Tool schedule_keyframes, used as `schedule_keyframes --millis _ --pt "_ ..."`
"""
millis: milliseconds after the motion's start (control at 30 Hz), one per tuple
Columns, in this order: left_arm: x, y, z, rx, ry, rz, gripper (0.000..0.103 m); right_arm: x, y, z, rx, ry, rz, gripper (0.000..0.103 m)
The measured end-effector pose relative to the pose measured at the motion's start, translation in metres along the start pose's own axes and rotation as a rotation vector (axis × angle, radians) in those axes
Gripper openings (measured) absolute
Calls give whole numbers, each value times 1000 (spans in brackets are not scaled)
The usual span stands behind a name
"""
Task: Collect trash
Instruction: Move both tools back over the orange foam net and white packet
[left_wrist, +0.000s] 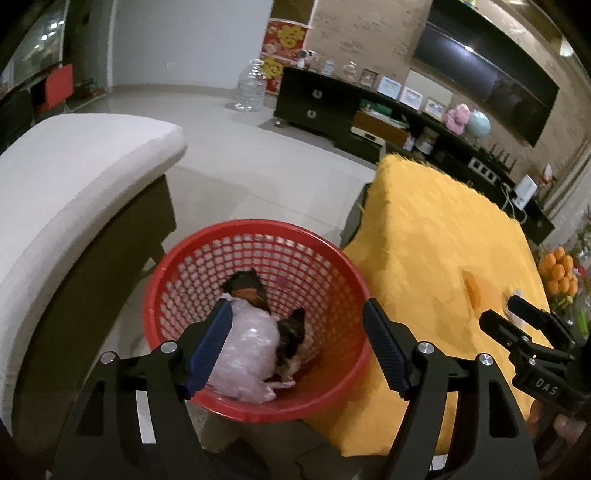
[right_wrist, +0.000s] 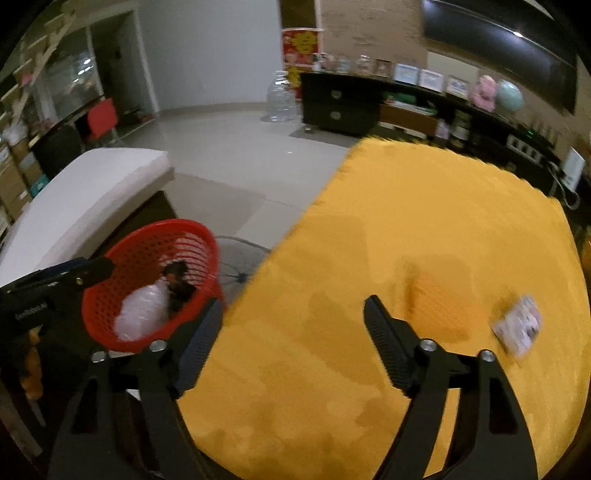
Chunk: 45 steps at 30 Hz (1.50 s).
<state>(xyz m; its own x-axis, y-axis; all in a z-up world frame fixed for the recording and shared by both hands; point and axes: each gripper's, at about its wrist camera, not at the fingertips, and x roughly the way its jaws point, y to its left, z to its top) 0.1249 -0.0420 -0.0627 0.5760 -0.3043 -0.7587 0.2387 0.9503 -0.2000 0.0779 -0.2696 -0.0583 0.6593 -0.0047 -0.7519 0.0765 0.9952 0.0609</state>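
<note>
Trash left to grab looks like one small flat wrapper (right_wrist: 518, 325) lying on the yellow cloth (right_wrist: 369, 240), off to the right of the right gripper (right_wrist: 291, 317); it's probably light, thin and floppy, so I'd pinch it by an edge. Both claws are spread with nothing in them. Left gripper (left_wrist: 295, 317) hangs over the red basket (left_wrist: 173, 258), which already holds a clear bag (left_wrist: 251, 350) and dark scraps.
</note>
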Motion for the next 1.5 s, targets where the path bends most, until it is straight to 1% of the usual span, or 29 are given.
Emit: schedule_keyframes --millis 233,367,533,667,900,1100,1333,1500 --pt "6 -29 -10 68 20 -30 73 -9 -49 -37 78 30 -95 79" --pt "12 -49 -14 108 34 -45 74 -17 -87 -59 150 44 -159 79" --pt "18 -75 -19 158 53 -65 74 -29 -122 -79 208 43 -227 79" --pt "24 -97 -22 199 69 -82 74 -35 -142 -86 252 28 -260 82" --pt "35 -137 -22 278 85 -110 76 -36 -162 -84 285 -5 -283 82" --pt "51 -180 -20 340 102 -144 78 -39 -176 -85 308 -35 -298 82" --pt "80 -235 -17 432 131 -175 79 -37 -198 -95 410 -22 -289 82" --pt "102 -267 -8 449 160 -190 80 -33 -212 -100 496 -6 -256 82"
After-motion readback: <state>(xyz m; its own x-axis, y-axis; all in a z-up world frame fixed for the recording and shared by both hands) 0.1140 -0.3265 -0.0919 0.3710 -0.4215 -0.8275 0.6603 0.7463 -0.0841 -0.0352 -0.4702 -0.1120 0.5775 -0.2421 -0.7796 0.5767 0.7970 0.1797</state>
